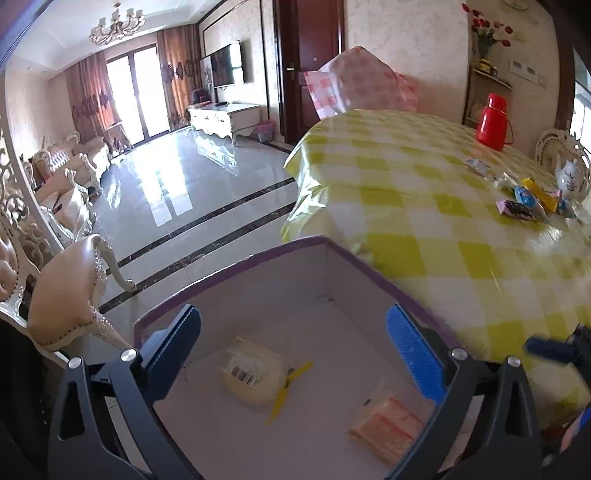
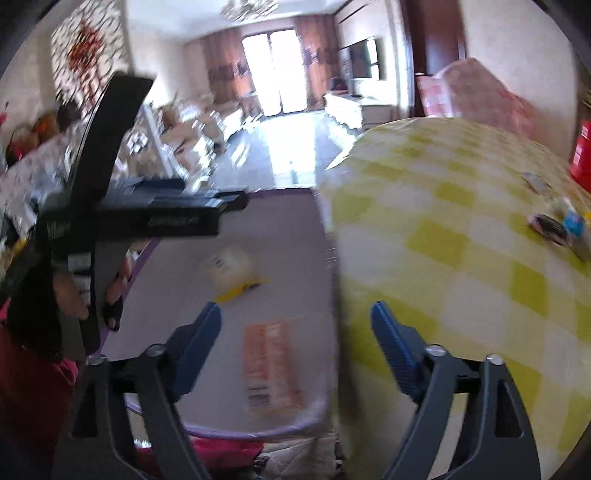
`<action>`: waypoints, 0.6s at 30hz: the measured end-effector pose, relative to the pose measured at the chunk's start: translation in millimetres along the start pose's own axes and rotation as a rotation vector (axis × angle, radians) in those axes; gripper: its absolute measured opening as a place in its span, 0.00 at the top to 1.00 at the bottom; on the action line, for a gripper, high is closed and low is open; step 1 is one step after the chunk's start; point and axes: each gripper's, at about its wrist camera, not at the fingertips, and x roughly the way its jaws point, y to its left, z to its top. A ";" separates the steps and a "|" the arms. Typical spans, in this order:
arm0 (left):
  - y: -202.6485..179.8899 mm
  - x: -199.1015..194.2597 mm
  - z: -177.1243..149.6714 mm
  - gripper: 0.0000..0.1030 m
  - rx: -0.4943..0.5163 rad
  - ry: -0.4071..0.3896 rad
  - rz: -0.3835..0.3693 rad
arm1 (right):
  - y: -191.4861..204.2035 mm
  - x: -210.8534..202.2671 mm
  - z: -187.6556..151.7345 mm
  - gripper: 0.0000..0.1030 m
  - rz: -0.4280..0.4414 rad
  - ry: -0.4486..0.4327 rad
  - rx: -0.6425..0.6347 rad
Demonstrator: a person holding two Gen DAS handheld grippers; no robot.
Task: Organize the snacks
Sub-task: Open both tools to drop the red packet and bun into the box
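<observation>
**Hovering over the box, jaws empty**

Both grippers gape wide: left gripper (image 1: 295,350), right gripper (image 2: 295,350). Two packets lie in the box (image 1: 258,266). Remaining snacks (image 1: 532,203) sit far right on the table (image 1: 424,206), nearer the right gripper.

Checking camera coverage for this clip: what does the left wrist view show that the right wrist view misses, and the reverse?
Left wrist only: the white floral teapot and the red flowers.
Right wrist only: the left tool's black body, with a hand on it.
Both: the purple-rimmed white box, the pale round wrapped snack and the orange packet inside it, and the yellow checked tablecloth with loose snacks.
</observation>
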 end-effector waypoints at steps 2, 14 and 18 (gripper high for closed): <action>-8.2 -0.1 1.0 0.02 0.023 0.000 0.009 | -17.8 -12.7 -3.8 0.15 -0.021 -0.019 0.023; -153.6 -30.5 64.2 0.02 0.028 -0.047 -0.224 | -176.4 -114.7 -47.3 0.15 -0.383 -0.134 0.348; -254.8 -12.0 79.2 0.02 0.061 0.005 -0.409 | -234.0 -147.8 -74.8 0.15 -0.506 -0.152 0.498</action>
